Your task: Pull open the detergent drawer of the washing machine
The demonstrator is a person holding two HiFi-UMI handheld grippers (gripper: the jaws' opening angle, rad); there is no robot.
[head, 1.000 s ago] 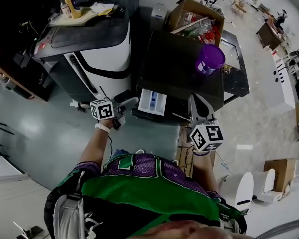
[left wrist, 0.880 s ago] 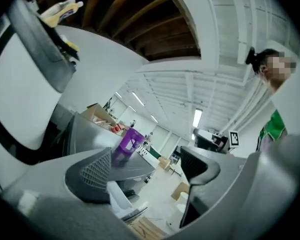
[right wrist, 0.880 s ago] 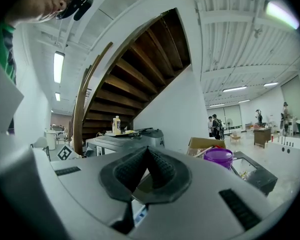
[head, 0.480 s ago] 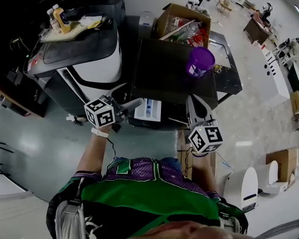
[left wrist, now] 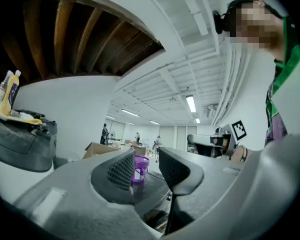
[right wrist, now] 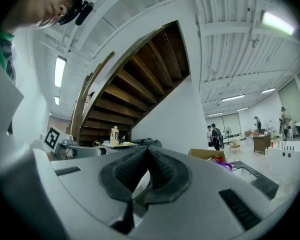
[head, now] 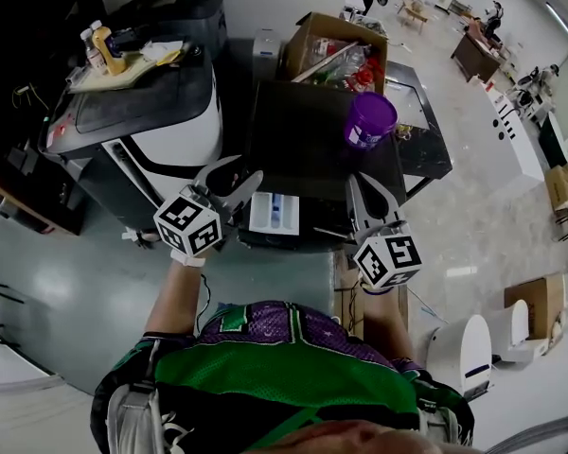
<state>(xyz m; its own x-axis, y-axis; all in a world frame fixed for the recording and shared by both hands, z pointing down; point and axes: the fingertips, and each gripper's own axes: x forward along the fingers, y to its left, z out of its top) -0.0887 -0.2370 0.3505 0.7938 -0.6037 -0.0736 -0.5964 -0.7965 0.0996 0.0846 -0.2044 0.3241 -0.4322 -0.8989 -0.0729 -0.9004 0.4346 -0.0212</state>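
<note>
The dark-topped washing machine [head: 312, 130] stands in front of me in the head view. Its white detergent drawer [head: 275, 212], with a blue insert, sticks out of the front. My left gripper [head: 233, 182] hovers just left of the drawer and above it, apart from it. Its jaws have just been closing, but in the left gripper view a gap still shows between the pads [left wrist: 121, 171], with nothing in it. My right gripper [head: 369, 199] hangs over the machine's front right corner. In the right gripper view its pads [right wrist: 157, 166] meet, holding nothing.
A purple cup [head: 369, 121] stands on the machine's top, in front of a cardboard box [head: 336, 50] full of goods. A white and black appliance [head: 175, 116] carrying a tray of bottles [head: 102, 49] stands at the left. White bins [head: 464, 348] are at the lower right.
My left gripper has risen from beside the drawer, rolled, and its jaws have narrowed. The right gripper has risen a little. The drawer stays out.
</note>
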